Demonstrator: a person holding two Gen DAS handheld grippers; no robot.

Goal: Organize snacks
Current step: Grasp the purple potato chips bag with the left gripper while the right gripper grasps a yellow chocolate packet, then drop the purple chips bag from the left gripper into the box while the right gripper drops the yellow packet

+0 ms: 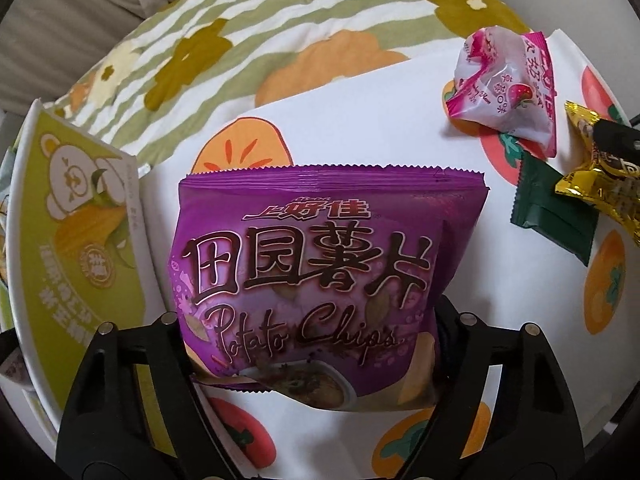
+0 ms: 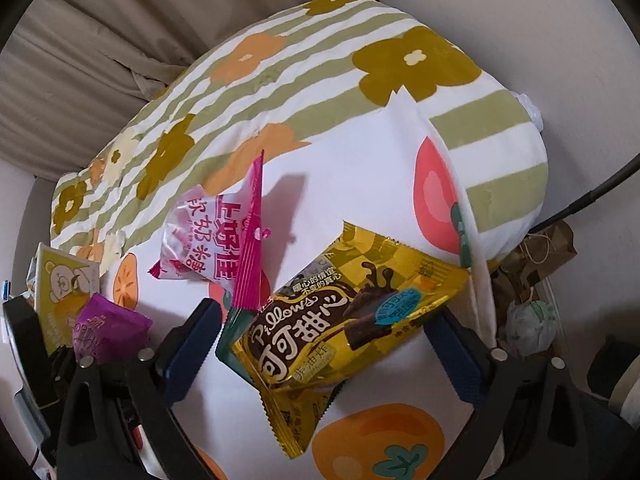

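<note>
Straddling the purple chips bag (image 1: 308, 280), our left gripper (image 1: 312, 344) seems to press its sides; our right gripper (image 2: 320, 340) stands open astride the yellow pack (image 2: 340, 328), pads clear. Both lie mid-cloth (image 1: 360, 120), the pink bag (image 2: 208, 244) beyond, a box (image 1: 80, 240) at its left edge.

In the left wrist view the purple potato chip bag (image 1: 312, 280) hides the inner faces of both jaws, so contact with its sides cannot be told. The gold snack packet (image 1: 608, 184) is cut off by the right edge and covers a corner of the dark green packet (image 1: 554, 216). The green bear-print box (image 1: 84, 240) runs out at the left edge. In the right wrist view the gold cocoa Pillows packet (image 2: 340, 320) hides most of a green packet (image 2: 229, 340). Clutter (image 2: 532, 280) beyond the cloth's right edge is too blurred to name.
</note>
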